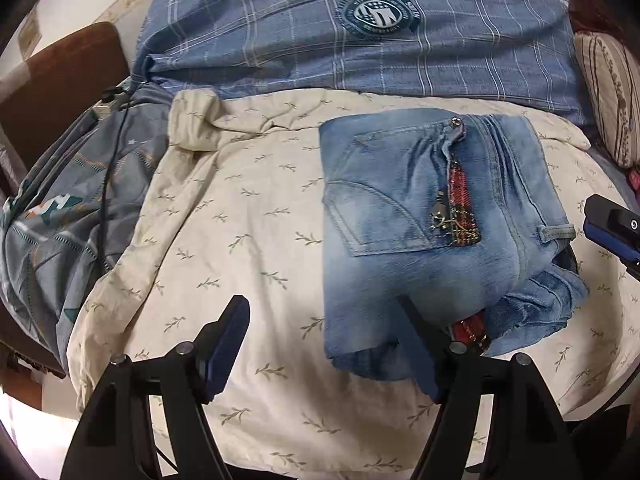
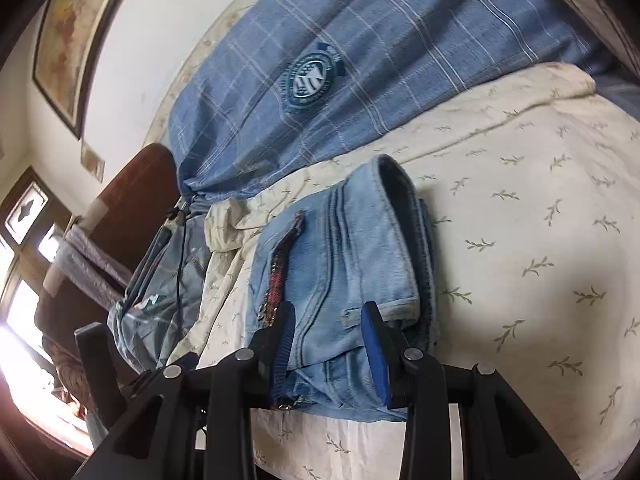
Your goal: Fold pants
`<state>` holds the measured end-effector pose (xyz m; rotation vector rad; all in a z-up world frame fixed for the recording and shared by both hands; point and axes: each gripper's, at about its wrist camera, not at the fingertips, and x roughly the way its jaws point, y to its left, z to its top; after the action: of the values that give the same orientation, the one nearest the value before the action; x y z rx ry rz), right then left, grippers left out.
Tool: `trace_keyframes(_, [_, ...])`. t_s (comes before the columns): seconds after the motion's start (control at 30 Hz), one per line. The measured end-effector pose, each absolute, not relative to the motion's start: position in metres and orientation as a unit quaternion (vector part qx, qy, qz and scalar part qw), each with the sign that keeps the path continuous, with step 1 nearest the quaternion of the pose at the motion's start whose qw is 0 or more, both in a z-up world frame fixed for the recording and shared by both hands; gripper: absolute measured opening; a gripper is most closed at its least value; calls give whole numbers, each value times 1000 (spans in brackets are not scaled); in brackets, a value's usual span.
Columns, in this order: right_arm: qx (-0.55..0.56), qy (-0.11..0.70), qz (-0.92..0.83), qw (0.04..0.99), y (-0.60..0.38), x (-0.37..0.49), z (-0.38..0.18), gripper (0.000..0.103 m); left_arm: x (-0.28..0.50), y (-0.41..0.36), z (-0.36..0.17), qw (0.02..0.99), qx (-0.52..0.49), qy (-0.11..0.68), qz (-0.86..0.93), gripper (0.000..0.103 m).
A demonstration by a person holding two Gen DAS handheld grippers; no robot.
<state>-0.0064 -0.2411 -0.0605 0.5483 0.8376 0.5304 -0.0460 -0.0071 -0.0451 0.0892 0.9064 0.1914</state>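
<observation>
The light-blue jeans [image 1: 420, 240] lie folded into a compact bundle on the cream leaf-print sheet [image 1: 248, 216], back pocket and a red beaded zipper trim facing up. My left gripper [image 1: 324, 328] is open above the sheet at the bundle's near left edge, its right finger over the denim. My right gripper [image 2: 330, 336] is open, its two fingers straddling the near end of the jeans [image 2: 352, 264] by the belt loop, not closed on the cloth. The right gripper also shows at the right edge of the left wrist view [image 1: 612, 228].
A blue plaid pillow [image 1: 360, 28] with a round badge lies behind the jeans. A grey-blue blanket [image 1: 72, 208] with a black cable sits at the left, against a brown headboard [image 1: 60, 92]. A striped cushion [image 1: 612, 96] is at the far right.
</observation>
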Motion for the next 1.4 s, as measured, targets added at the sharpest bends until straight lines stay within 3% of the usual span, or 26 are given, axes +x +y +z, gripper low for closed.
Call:
trace_keyframes(0.23, [244, 465, 224, 821, -226, 10, -87, 38, -32, -13, -70, 888, 65, 447, 87, 81])
trace_keyframes(0.3, [222, 499, 222, 808, -215, 16, -100, 38, -31, -11, -69, 887, 63, 450, 86, 83])
trace_keyframes(0.43, [203, 493, 223, 816, -211, 16, -96, 38, -42, -1, -46, 903, 60, 413, 102, 83])
trace_keyframes(0.63, [227, 442, 246, 832, -222, 6, -73, 38, -65, 15, -4, 925, 39, 357, 123, 83])
trace_keyframes(0.97, [176, 328, 258, 892, -216, -28, -27, 38, -95, 24, 37, 945, 31, 290, 150, 84])
trace_keyframes(1.03, [174, 312, 255, 899, -218, -32, -23, 40, -99, 26, 41, 946, 27, 284, 153, 85])
trace_keyframes(1.1, [179, 304, 250, 902, -224, -35, -20, 50, -102, 26, 45, 947, 23, 279, 155, 85])
trace_keyframes(1.4, [191, 279, 234, 912, -238, -41, -13, 50, -115, 14, 59, 954, 40, 257, 151, 88])
